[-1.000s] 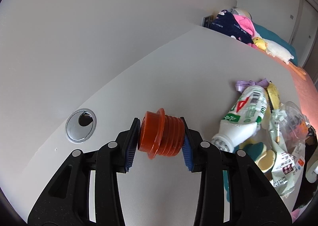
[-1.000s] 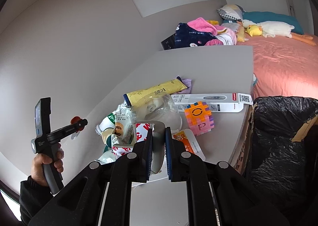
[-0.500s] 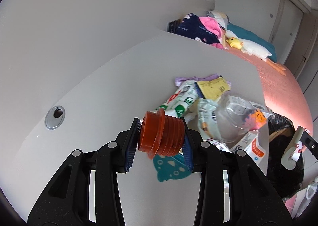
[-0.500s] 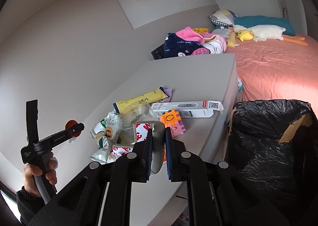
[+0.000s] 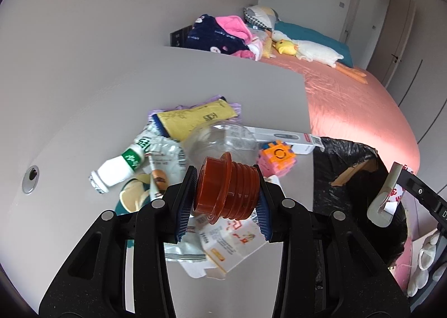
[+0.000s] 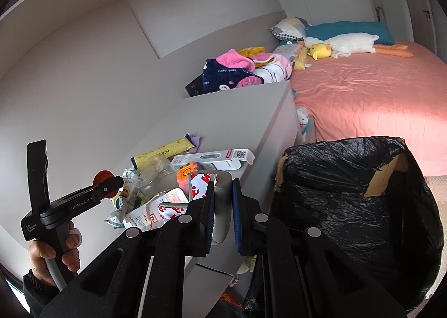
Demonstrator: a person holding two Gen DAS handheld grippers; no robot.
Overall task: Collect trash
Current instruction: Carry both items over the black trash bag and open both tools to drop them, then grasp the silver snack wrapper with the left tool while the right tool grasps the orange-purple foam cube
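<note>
My left gripper (image 5: 225,196) is shut on an orange ribbed plastic cap (image 5: 226,190) and holds it above the trash pile on the grey desk (image 5: 139,80). It also shows in the right wrist view (image 6: 107,182). My right gripper (image 6: 223,203) is shut on a bent grey-and-white package (image 6: 222,192), held off the desk's edge beside the black-lined trash bin (image 6: 349,200). The pile holds a white bottle with green label (image 5: 120,167), a yellow packet (image 5: 192,119), a clear plastic container (image 5: 220,142), snack wrappers and a white carton (image 5: 232,245).
An orange-pink puzzle cube (image 5: 276,156) and a long white box (image 5: 285,140) lie near the desk's right edge. A cable hole (image 5: 30,179) is at the desk's left. A pink bed (image 6: 377,100) with plush toys and clothes lies beyond. The bin (image 5: 354,178) stands right of the desk.
My left gripper has carried the orange cap rightward over the trash pile toward the bin. My right gripper has moved off the desk's edge toward the bin, still holding the package.
</note>
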